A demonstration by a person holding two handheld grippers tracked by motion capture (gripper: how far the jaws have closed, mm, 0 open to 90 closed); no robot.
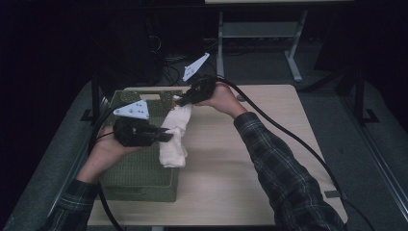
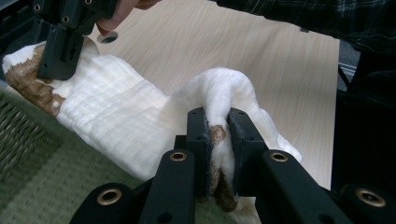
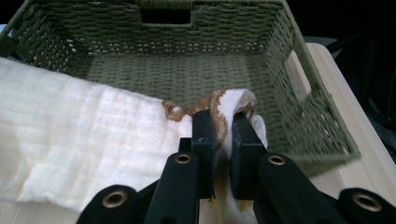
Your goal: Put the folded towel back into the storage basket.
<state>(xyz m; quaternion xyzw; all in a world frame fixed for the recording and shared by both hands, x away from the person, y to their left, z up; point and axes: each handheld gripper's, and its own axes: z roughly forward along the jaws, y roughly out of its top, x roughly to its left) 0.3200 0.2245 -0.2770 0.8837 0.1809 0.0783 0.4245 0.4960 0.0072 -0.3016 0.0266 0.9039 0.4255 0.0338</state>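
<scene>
High view: the cloth (image 1: pixel 175 134) hangs stretched between the 2 grippers, its long axis running from near to far along the right rim of the basket (image 1: pixel 139 185). The left gripper (image 1: pixel 166 136) pinches the cloth at its near part; the right gripper (image 1: pixel 182 101) pinches its far end. Below the left grip the loose near end droops over the rim onto the table (image 1: pixel 231 159). The basket floor lies to the left of the cloth, so I judge the coming move to be a sideways carry leftward by both hands together.

Left gripper view: the left gripper (image 2: pixel 218 135) is clamped on a bunched fold of the cloth (image 2: pixel 112 112), brown edging between the jaws. The right gripper (image 2: pixel 63 58) bites the cloth's other end, far off at upper left. Basket weave (image 2: pixel 56 177) lies below.

Right gripper view: the right gripper (image 3: pixel 224 128) is closed on a brown-patterned corner of the cloth (image 3: pixel 70 144), which spreads away to the left. The open basket (image 3: pixel 299 93) lies straight ahead beyond the jaws.
</scene>
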